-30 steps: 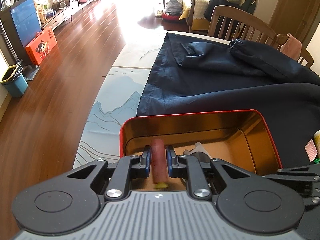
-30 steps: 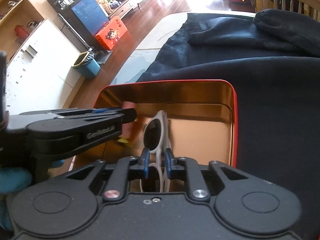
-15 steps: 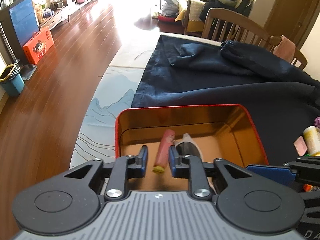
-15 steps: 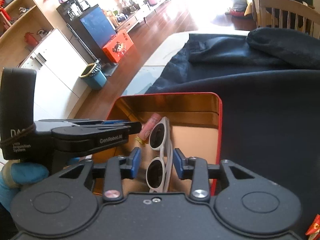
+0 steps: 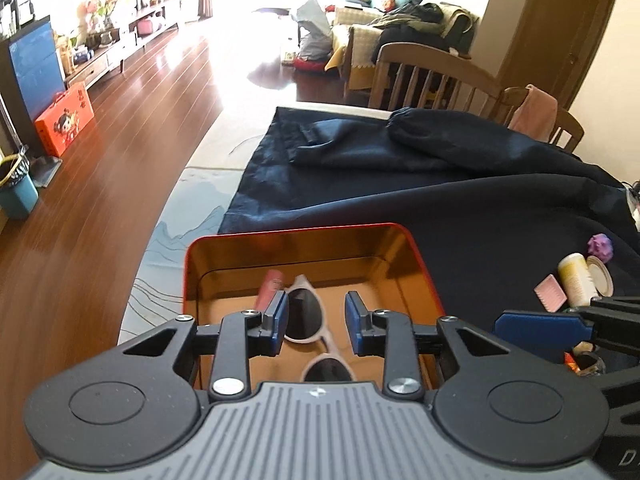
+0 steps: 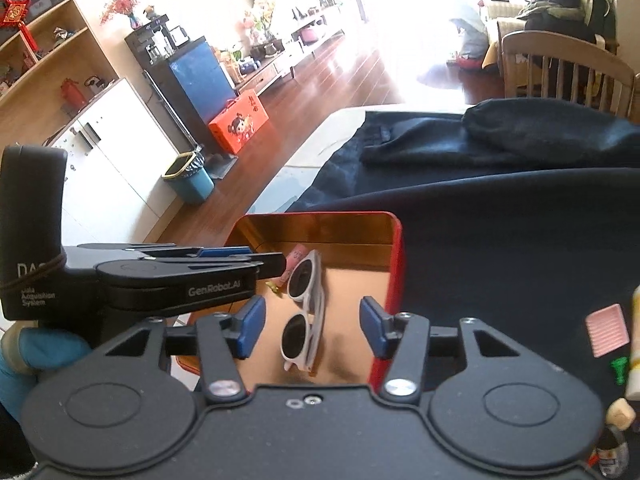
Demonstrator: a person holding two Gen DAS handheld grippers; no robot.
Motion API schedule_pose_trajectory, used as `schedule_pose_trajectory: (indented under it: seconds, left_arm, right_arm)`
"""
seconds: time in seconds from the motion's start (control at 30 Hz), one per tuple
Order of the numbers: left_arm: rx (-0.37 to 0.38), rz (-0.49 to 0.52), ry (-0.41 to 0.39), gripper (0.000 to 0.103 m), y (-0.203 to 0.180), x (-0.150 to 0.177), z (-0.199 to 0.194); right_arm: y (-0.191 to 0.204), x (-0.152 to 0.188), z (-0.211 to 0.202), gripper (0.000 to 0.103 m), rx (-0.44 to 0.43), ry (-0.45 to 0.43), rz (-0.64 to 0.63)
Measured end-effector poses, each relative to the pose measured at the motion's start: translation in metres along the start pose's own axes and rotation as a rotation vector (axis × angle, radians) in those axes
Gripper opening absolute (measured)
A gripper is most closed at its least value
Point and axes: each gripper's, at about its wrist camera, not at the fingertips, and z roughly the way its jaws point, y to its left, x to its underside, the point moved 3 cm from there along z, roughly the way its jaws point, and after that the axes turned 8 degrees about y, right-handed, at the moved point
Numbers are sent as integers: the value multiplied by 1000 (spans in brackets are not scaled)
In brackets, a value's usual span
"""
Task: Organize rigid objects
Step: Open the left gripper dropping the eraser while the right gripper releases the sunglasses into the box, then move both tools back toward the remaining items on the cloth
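Both claws just let go and lifted clear: right claw (image 6: pixel 312 326) opening wide, nothing between its pads; left claw (image 5: pixel 316 320) opening too, empty. Below, white sunglasses (image 6: pixel 306 312) and pink tube (image 5: pixel 269 288) now lying side by side in the red tin (image 5: pixel 420 264). Two items stowed; bottle (image 5: pixel 576 280) and pink card (image 5: pixel 551 299) waiting on the counter's dark cloth (image 5: pixel 480 208)
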Motion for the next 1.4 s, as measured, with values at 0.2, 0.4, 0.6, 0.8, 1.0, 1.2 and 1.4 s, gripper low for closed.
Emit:
schedule_pose_trajectory:
  seconds: [0.2,0.4,0.6,0.8,1.0,1.2,1.4]
  left_arm:
    - [2,13,-32,55,-20,7,-16]
    - [23,22,-67,67,-42,14,-32]
    - [48,47,-89,69,-70,22,-47]
    - [50,79,-104,72,-100,30,-52]
    - [41,91,-102,78,-126,38,-49]
    - [44,100,-107,79,-152,45,-42]
    - [59,120,-75,79,-187,55,-24]
  right_arm:
    - [-8,13,-24,64,32,-32,-43]
    - [-26,30,-54,74,43,-65,-64]
    - [-55,46,-85,84,76,-97,-76]
    - [-88,68,-110,91,143,-113,-106]
    - [-128,86,-125,99,213,-115,-94]
    - [-162,109,-135,101,241,-105,-86]
    - [-180,129,-129,101,230,-63,-113]
